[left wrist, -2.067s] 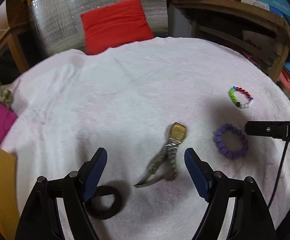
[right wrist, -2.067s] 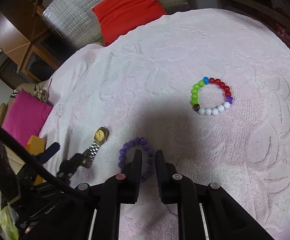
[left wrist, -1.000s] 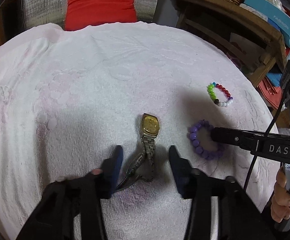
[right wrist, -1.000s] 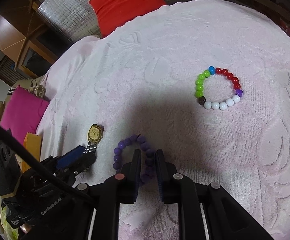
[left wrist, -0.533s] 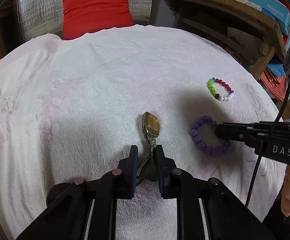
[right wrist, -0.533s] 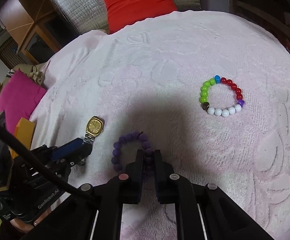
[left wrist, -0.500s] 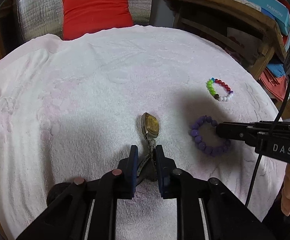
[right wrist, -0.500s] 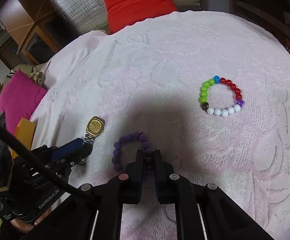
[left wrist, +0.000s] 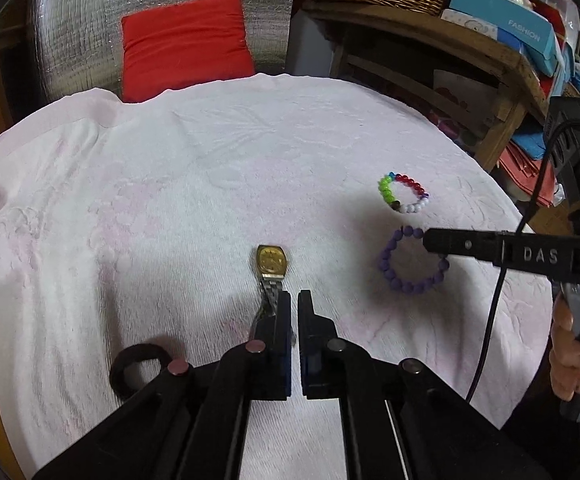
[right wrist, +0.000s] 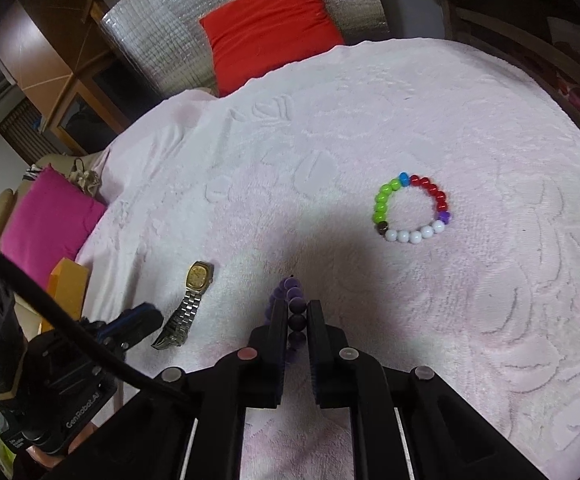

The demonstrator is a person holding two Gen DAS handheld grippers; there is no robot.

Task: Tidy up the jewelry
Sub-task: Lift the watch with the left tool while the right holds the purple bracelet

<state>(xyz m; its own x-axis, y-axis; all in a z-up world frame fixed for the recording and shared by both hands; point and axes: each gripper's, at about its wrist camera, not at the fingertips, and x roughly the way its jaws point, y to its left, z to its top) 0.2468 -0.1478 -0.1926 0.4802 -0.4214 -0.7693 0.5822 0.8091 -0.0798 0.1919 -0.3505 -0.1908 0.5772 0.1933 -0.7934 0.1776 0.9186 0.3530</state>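
Observation:
A gold watch (left wrist: 272,259) with a metal band lies on the pink towel (left wrist: 170,200). My left gripper (left wrist: 294,300) is shut; the watch band lies against its left finger, not clearly between the jaws. In the right wrist view the watch (right wrist: 198,276) lies flat beside the left gripper (right wrist: 142,320). My right gripper (right wrist: 294,308) is shut on the purple bead bracelet (right wrist: 295,312), which hangs lifted between the fingers. The bracelet (left wrist: 405,276) also shows in the left wrist view. A multicolour bead bracelet (right wrist: 409,210) lies further right.
A black hair tie (left wrist: 136,372) lies left of my left gripper. A red cushion (left wrist: 186,44) and a silver foil sheet (left wrist: 70,20) stand behind the towel. A wooden shelf (left wrist: 429,40) with a basket and boxes is at right. A pink cushion (right wrist: 46,216) is at left.
My left gripper closed from wide open onto the watch band, then shut fully and slid right of it. My right gripper tightened on the purple bracelet and raised it on edge.

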